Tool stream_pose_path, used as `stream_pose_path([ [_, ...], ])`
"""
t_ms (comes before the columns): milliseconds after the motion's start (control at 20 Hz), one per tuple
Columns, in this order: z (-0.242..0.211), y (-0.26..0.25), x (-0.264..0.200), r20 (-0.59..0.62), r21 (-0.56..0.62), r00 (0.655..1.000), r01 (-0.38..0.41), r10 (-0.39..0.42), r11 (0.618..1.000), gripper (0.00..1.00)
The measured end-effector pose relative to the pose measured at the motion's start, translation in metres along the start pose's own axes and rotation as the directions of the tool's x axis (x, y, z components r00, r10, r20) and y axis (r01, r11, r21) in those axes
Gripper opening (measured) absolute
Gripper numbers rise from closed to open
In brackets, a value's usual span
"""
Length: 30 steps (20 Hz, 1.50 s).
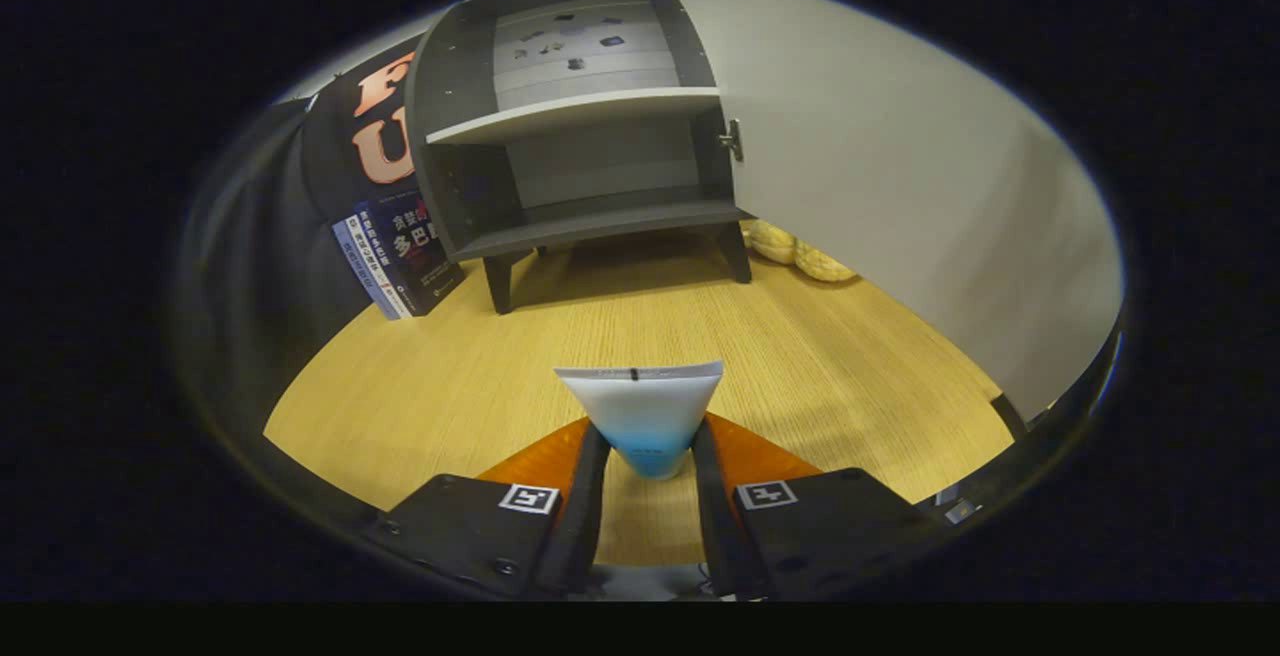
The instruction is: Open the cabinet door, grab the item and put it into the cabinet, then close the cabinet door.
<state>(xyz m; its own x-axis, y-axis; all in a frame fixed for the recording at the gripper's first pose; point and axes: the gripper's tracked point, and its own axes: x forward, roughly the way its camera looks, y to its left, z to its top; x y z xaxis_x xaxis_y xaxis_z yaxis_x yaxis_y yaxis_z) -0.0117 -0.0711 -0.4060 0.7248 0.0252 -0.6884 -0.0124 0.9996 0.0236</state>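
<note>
**Tube in grip, cabinet open ahead**

Gripper view. I have the gripper [648, 461] closed on a white-and-blue tube [642, 411]: both fingers press on its lower, blue end, and its flat crimped edge stands upright above the fingertips. The tube sits between the fingers, over the wooden tabletop [420, 376], and I judge it to be lifted clear of the wood, though I cannot tell for certain.

Beyond the fingers, well apart from the tube, stands the dark cabinet [580, 136] on short legs. Its door [900, 186] is swung wide open to the right, hinged at the cabinet's right side. Inside I see one light shelf [570, 116] across the middle and a free lower compartment [600, 186] beneath it. Books [400, 256] lean just beside the cabinet's left leg; some pale yellow objects [800, 251] lie behind the door, too small to identify.

Step in hand, as I judge it: carrying the tube to the cabinet. To do it well, I should hold the grip steady, advance straight toward the lower compartment, keep the tall crimped edge below the shelf, and stay left of the open door.
</note>
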Motion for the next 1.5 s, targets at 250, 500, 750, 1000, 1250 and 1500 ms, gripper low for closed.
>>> stream_pose_path([
  [250, 0.079, 0.037, -0.039, 0.131, -0.120, 0.990, -0.043, 0.058, 0.992, 0.51],
  [500, 0.194, 0.081, -0.099, 0.291, -0.132, 0.944, -0.121, 0.155, 0.984, 0.51],
  [750, 0.316, 0.105, -0.131, 0.406, -0.175, 0.888, -0.157, 0.217, 0.972, 0.50],
  [1000, 0.407, 0.127, -0.109, 0.448, -0.194, 0.868, -0.138, 0.213, 0.971, 0.50],
  [1250, 0.469, 0.140, -0.052, 0.413, -0.193, 0.892, -0.114, 0.186, 0.974, 0.50],
  [1500, 0.506, 0.135, 0.021, 0.360, -0.204, 0.922, -0.075, 0.146, 0.976, 0.50],
])
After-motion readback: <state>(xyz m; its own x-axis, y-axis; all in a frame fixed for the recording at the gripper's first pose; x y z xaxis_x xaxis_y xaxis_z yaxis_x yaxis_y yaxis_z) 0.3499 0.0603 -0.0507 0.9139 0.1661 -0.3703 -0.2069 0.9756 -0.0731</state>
